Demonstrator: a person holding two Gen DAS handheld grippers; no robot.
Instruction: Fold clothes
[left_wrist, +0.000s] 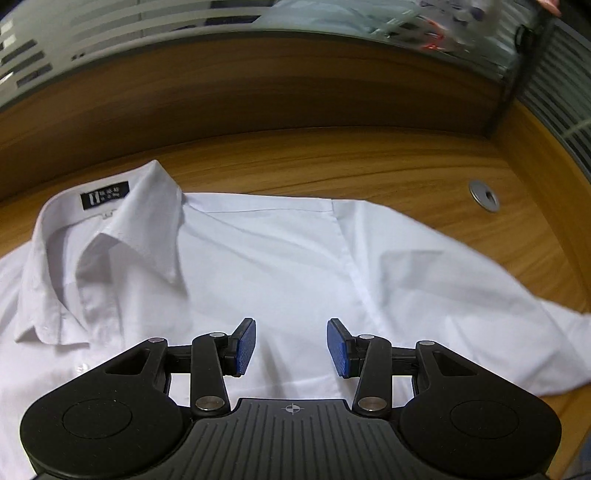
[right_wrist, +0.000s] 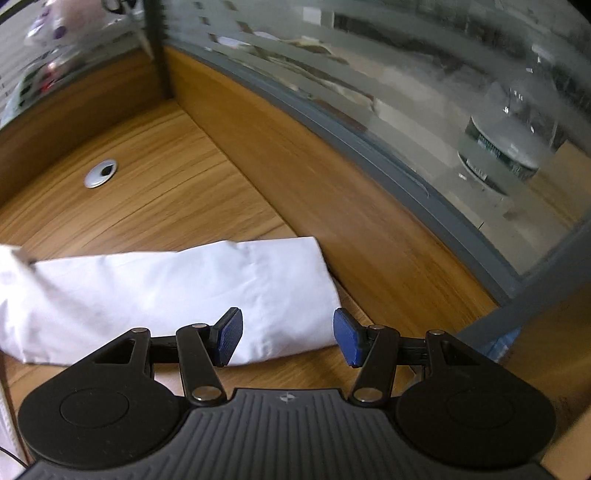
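Observation:
A white collared shirt (left_wrist: 258, 258) lies face up on the wooden desk (left_wrist: 332, 166), its collar (left_wrist: 110, 236) with a black label (left_wrist: 104, 194) at the left. One sleeve (left_wrist: 461, 295) stretches out to the right. My left gripper (left_wrist: 291, 347) hovers over the chest beside the sleeve seam, open, with nothing pinched between its blue pads. In the right wrist view the same sleeve (right_wrist: 177, 295) lies flat, with its end toward the right. My right gripper (right_wrist: 288, 338) stands open just above that end; its left pad is over cloth, its right pad over bare wood.
A silver cable grommet (left_wrist: 484, 195) (right_wrist: 100, 172) is set in the desk behind the sleeve. A wooden partition wall (left_wrist: 258, 92) topped with frosted glass (right_wrist: 406, 110) closes off the back and right sides, meeting in a corner. Bare desk (right_wrist: 166, 184) lies between sleeve and wall.

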